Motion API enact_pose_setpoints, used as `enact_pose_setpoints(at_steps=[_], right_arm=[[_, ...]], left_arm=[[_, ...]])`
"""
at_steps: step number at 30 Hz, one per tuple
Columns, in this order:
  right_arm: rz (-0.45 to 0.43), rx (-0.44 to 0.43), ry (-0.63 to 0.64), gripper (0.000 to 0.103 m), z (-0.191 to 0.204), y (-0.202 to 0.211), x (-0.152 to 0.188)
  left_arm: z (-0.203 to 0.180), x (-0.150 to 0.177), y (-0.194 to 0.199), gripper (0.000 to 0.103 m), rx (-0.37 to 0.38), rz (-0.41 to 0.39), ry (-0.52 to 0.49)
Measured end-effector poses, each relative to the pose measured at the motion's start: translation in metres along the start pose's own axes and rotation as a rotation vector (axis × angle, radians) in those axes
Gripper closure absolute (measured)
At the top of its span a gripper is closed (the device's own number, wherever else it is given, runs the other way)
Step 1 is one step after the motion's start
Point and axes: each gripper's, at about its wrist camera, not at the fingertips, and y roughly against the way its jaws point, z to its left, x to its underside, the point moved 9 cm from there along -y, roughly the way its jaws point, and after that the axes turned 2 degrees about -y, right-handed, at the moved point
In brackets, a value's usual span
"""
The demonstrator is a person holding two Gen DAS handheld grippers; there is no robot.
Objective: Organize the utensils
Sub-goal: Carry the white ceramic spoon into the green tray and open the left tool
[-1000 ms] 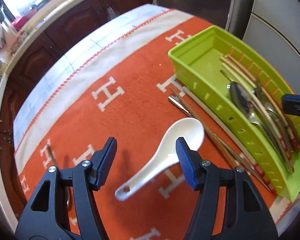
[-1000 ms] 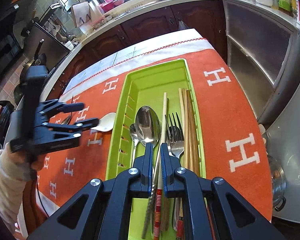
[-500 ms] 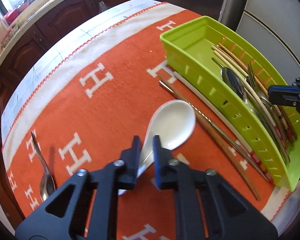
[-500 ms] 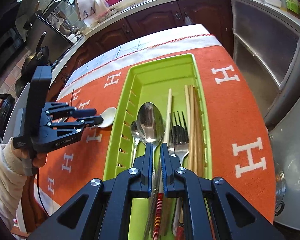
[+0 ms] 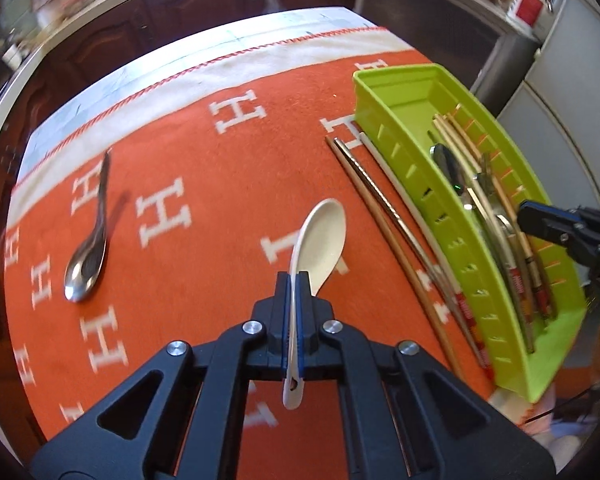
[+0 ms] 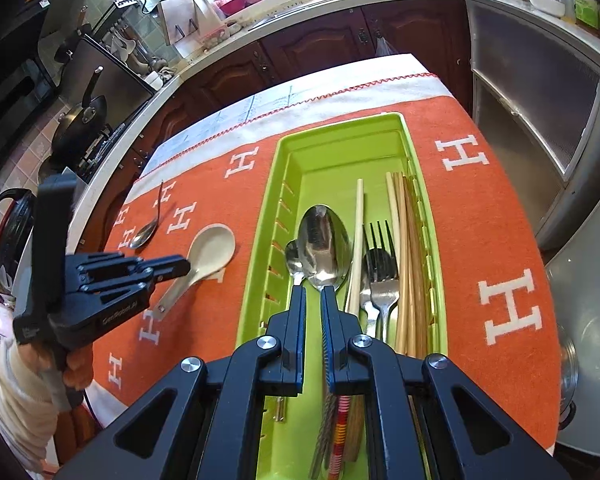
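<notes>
Your left gripper (image 5: pixel 295 280) is clamped on the handle of the white soup spoon (image 5: pixel 320 236), with the pads pressing the handle from both sides; the bowl of the spoon sticks out ahead of the fingertips and the holed end of the handle pokes out behind them. In the right wrist view the same spoon (image 6: pixel 210 250) sits over the orange cloth (image 6: pixel 496 216), to the left of the green tray (image 6: pixel 256 280) and well clear of its wall. Whether its bowl is touching the cloth or is just above it cannot be told. Your right gripper (image 6: pixel 312 296) is nearly closed with only a narrow gap between the pads, and nothing is gripped in it; it hangs over the near end of the tray, above the handles of the cutlery lying there. Inside the tray you have a large metal spoon (image 6: pixel 323 246), a smaller spoon (image 6: pixel 294 256) just left of it, a fork (image 6: pixel 380 264), and a bundle of chopsticks (image 6: pixel 406 248) along the right wall. On the cloth just beside the tray's left wall lie three more chopsticks (image 5: pixel 384 216), side by side. A metal spoon (image 5: pixel 88 256) lies on the cloth by itself, well apart to the left.
</notes>
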Motion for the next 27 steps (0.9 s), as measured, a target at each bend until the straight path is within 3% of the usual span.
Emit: enact_pose_setpoints(at_steps=[6, 16, 21, 27], right_arm=[[-0.007, -0.012, 0.009, 0.096, 0.007, 0.012, 0.01], [-0.032, -0.022, 0.021, 0.095, 0.02, 0.04, 0.028], [-0.048, -0.025, 0.023, 0.096, 0.023, 0.056, 0.036], [-0.044, -0.04, 0.024, 0.096, 0.027, 0.064, 0.047]], left_arm=[[-0.005, 0.013, 0.045, 0.103, 0.035, -0.054, 0.078], [-0.035, 0.013, 0.104, 0.103, 0.127, -0.151, 0.109], [-0.035, 0.021, 0.094, 0.103, 0.179, -0.124, 0.078], [-0.012, 0.038, 0.047, 0.103, 0.102, -0.065, 0.068]])
